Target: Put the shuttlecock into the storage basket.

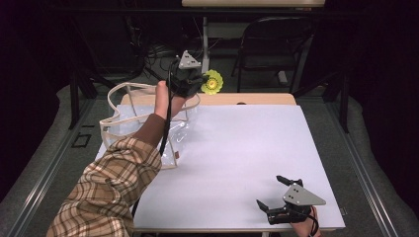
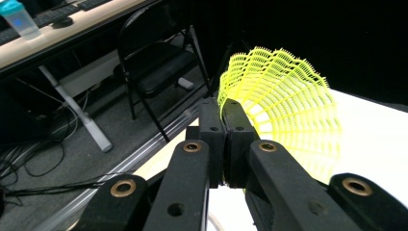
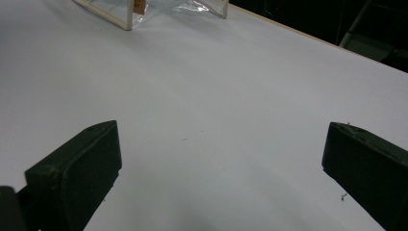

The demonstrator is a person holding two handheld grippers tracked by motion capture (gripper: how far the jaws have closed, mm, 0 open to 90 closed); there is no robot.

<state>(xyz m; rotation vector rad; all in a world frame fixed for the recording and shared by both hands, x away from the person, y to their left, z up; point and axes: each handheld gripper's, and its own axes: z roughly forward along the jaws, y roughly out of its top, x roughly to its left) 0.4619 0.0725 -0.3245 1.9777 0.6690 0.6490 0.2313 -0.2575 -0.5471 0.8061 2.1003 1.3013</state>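
A yellow plastic shuttlecock (image 1: 213, 82) hangs in the air past the far edge of the white table (image 1: 237, 148), above a clear bag with cream trim (image 1: 129, 126). My left gripper (image 1: 197, 79) is shut on the rim of its mesh skirt; in the left gripper view the jaws pinch the skirt of the shuttlecock (image 2: 284, 103) at its near edge, left gripper (image 2: 223, 108). My right gripper (image 1: 274, 192) rests near the table's front right edge, jaws wide open with nothing between them; the right gripper (image 3: 216, 159) looks across bare table toward the bag (image 3: 144, 7).
A folding chair (image 1: 269, 39) and a desk leg (image 1: 204, 39) stand on the floor beyond the table, with cables (image 1: 148, 54) on the floor. A person's plaid sleeve (image 1: 106, 192) crosses the table's front left corner.
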